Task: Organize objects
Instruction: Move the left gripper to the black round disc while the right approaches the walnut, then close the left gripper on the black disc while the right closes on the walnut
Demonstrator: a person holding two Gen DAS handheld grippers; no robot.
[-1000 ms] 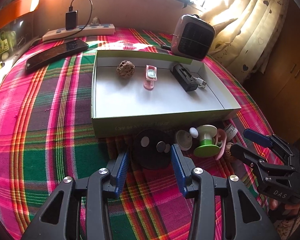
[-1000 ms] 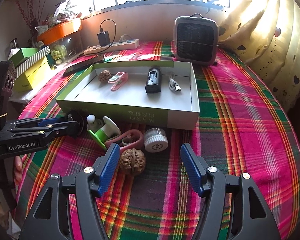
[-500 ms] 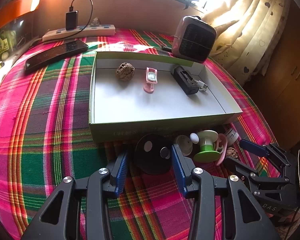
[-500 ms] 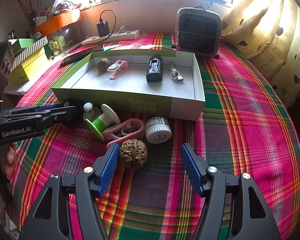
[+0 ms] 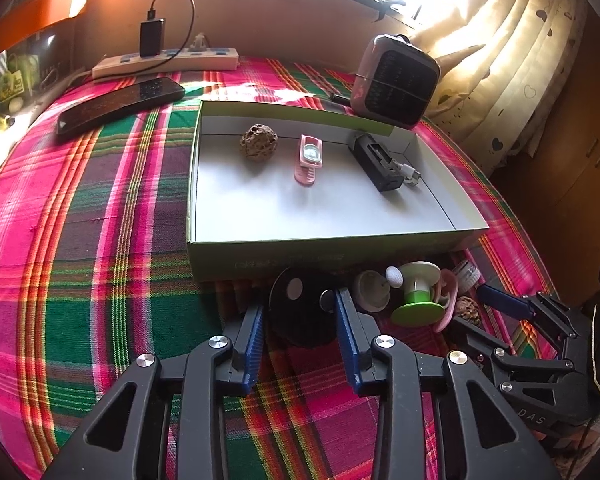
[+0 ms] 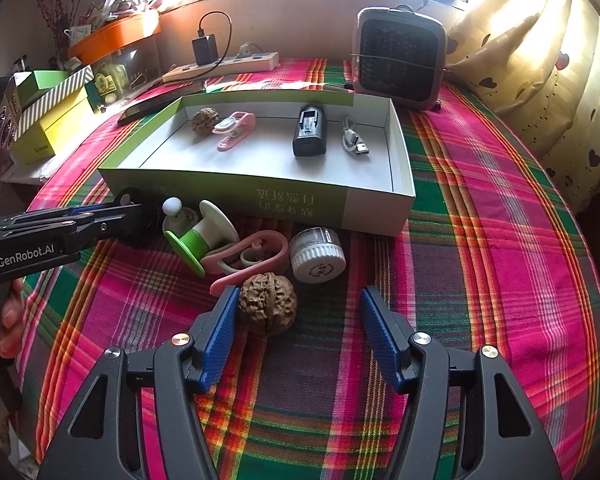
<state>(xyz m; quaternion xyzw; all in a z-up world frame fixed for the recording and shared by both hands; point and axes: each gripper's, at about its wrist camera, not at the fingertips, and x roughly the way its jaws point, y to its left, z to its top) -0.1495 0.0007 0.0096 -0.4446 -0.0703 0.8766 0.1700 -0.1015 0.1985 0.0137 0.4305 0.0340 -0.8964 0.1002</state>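
We have both tools narrowing onto their targets at the near edge of the table. A second ago our left gripper (image 5: 300, 312) stood wide around the black disc (image 5: 300, 314); now its jaws are closing, the right pad touches the disc's rim and the left pad is close against the other side, though we cannot tell if it presses yet. Our right gripper (image 6: 296, 314) has also come in from its wider stance: its jaws are closing with the walnut (image 6: 269, 307) between them, the left pad just touching the shell and the right pad still well apart from it. We judge that two pick-ups are starting at once, and that both things are bound for the box (image 5: 260, 258), which already holds a walnut, a pink clip, a black charger and a short cable along its far side. Left near the box's front wall on the plaid cloth (image 5: 80, 240) are a green spool (image 6: 198, 240), a pink ring and a small white jar (image 6: 318, 254). The left wrist view shows the disc's face with its pale dots and how the pads sit on it, but it shows only a sliver of the near walnut beyond the pink ring. The right wrist view shows that walnut plainly, and the person's fingers (image 6: 10, 320) under the left tool, while the disc is mostly hidden behind that tool.
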